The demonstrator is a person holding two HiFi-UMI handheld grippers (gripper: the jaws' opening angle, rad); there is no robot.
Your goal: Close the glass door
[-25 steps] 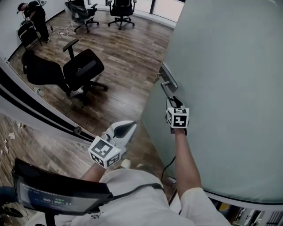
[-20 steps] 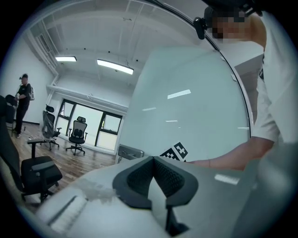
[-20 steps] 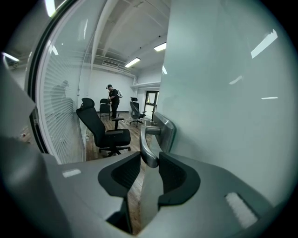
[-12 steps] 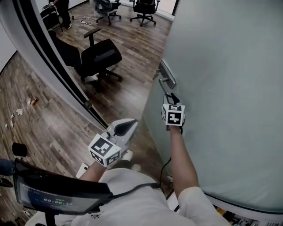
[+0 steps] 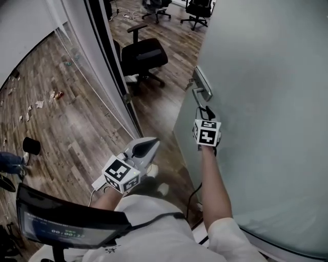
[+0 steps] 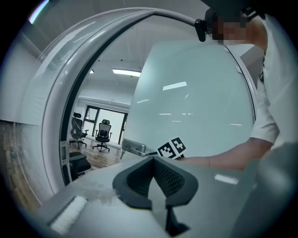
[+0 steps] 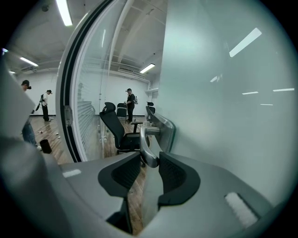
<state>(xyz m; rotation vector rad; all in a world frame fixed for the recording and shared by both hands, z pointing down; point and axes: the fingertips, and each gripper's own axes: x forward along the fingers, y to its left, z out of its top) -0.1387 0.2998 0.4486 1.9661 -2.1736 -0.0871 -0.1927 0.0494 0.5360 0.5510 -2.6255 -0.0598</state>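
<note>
Nearest the camera, the left gripper hangs at waist height over the wood floor, its jaws pressed together on nothing. Beyond it the right arm reaches out to the right gripper, clamped on the curved metal door handle, one pad on each side of the lever. The handle sits near the free edge of the frosted glass door, which stands ajar (its panel fills the right side of the head view). A wedge of bare floor lies open between that edge and the dark door frame with its glass partition. Just past the frame, a black office chair stands in the opening; more chairs wait further into the room, where a person stands.
</note>
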